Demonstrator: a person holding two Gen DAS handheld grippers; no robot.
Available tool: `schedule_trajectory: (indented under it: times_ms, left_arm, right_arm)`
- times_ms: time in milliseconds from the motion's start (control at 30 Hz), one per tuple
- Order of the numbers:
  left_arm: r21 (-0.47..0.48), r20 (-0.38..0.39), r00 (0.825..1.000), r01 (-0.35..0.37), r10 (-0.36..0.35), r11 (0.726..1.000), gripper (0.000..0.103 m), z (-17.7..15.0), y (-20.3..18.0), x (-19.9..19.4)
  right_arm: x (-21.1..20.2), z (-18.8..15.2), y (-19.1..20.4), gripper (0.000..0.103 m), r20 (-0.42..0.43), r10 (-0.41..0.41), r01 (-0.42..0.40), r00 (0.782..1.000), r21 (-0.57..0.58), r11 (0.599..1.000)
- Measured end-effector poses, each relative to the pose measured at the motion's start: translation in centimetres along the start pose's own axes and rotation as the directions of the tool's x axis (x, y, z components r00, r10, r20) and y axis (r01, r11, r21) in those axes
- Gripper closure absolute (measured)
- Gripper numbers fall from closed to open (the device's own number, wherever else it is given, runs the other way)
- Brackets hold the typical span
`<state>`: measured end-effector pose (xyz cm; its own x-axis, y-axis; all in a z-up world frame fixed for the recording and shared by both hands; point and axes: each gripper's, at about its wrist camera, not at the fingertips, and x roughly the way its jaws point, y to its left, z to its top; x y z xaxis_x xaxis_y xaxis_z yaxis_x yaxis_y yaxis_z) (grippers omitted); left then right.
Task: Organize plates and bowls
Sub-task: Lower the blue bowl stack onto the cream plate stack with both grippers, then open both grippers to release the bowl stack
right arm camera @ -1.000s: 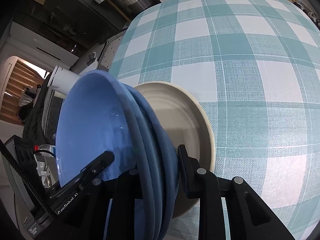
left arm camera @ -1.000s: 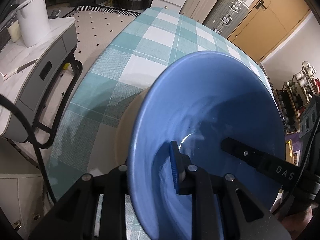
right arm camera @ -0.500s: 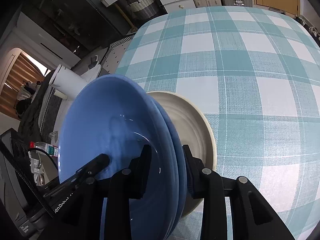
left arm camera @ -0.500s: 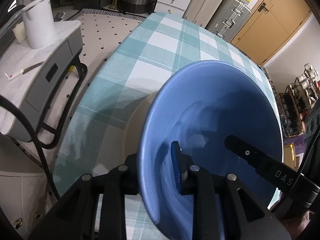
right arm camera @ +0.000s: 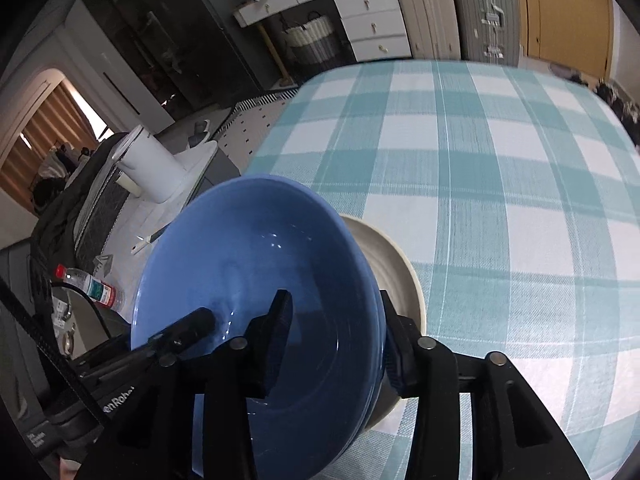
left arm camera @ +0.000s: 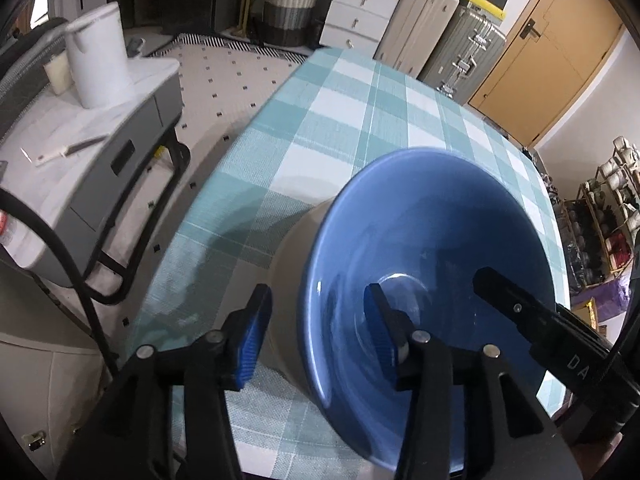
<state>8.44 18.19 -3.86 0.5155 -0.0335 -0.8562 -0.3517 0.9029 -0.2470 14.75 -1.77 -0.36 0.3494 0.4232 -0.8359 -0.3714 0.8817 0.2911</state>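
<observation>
Your left gripper (left arm camera: pixel 316 332) and right gripper (right arm camera: pixel 334 334) each straddle the rim of the blue bowl (left arm camera: pixel 432 248), jaws opening, pads apparently clear of it. Lift both straight off without nudging the rim. The bowl sits mouth-up, apparently nested on another, on the beige plate (right arm camera: pixel 390 256) on the checked tablecloth (right arm camera: pixel 500 168); being round, it has no long axis.

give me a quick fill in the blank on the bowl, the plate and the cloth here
1. The bowl is coloured ____.
2. Under it sits a ____ plate.
3. The tablecloth has a teal and white ____ pattern.
4. The rim of the bowl runs between the fingers of ____ hand-held grippers, left and right.

Missing words: blue; beige; checked; both
</observation>
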Motion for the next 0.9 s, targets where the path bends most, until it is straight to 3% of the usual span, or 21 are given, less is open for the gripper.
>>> schedule_trajectory:
  times_ms: [100,367,500,667,800,900]
  left_arm:
    - [0.023,0.058,0.996,-0.062,0.061,0.998,0.055,0.0,-0.4,-1.0]
    - [0.054,0.15,0.983,-0.113,0.104,0.992,0.054,-0.3,-0.9,-3.1]
    - [0.078,0.212,0.972,-0.124,0.105,0.989,0.053,-0.9,-1.5,-4.5]
    - [0.101,0.279,0.957,-0.11,0.078,0.989,0.051,-2.1,-2.3,-6.1]
    - [0.13,0.353,0.934,-0.11,0.058,0.985,0.05,-3.7,-3.0,-7.5]
    - [0.149,0.383,0.922,-0.114,0.049,0.982,0.048,-5.0,-3.7,-7.9]
  right_arm:
    - [-1.0,-0.2,0.2,0.054,0.041,-0.009,0.009,0.999,-0.014,1.0]
    - [-3.2,-0.6,0.2,0.051,0.123,-0.032,0.039,0.992,-0.054,0.998]
    - [-5.2,-1.6,0.1,0.039,0.201,-0.016,0.036,0.979,-0.096,0.995]
    - [-7.8,-3.4,0.4,0.032,0.3,0.019,0.043,0.954,-0.199,0.979]
    - [-10.2,-5.7,0.6,0.018,0.388,0.046,0.066,0.921,-0.271,0.96]
    - [-11.6,-7.6,0.0,0.017,0.432,0.062,0.072,0.9,-0.288,0.955]
